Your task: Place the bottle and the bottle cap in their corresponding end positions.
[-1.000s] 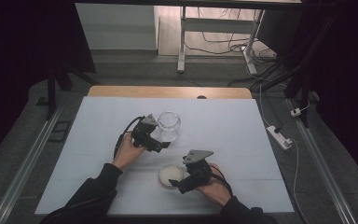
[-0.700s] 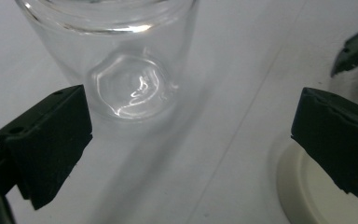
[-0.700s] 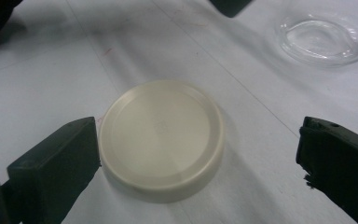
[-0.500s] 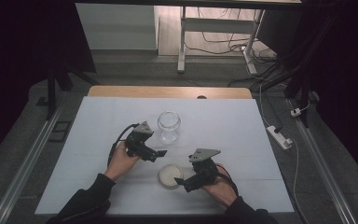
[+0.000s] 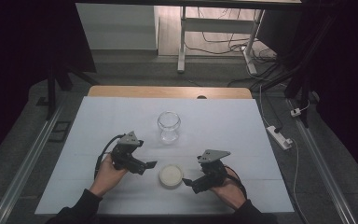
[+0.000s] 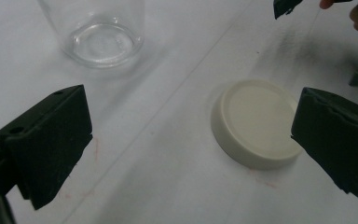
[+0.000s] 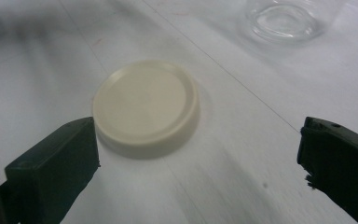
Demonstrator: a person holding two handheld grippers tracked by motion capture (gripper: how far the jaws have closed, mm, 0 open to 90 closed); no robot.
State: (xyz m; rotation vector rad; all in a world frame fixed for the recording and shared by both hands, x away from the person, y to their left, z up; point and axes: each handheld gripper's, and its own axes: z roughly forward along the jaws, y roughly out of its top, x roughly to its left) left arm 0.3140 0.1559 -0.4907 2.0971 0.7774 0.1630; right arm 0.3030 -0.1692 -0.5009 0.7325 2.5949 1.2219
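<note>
Left gripper [image 5: 150, 164] has pulled back from the glass jar [image 5: 168, 126] toward the cream lid [image 5: 171, 176]; high view shows the jar upright and lidless mid-table, the lid flat between both grippers, right gripper [image 5: 186, 181] just beside it. Left gripper view: jaws wide apart, lid [image 6: 255, 122] near the right jaw, untouched. Right gripper view: jaws spread, lid [image 7: 146, 107] by the left jaw. Best to centre the lid between jaws, then close on its rim.

jar [image 5: 168, 126]: clear glossy glass
lid [image 5: 171, 176]: cream plastic, smooth, matt
table [image 5: 242, 140]: white, matt, faintly scuffed
jaws: black matt plastic
</note>
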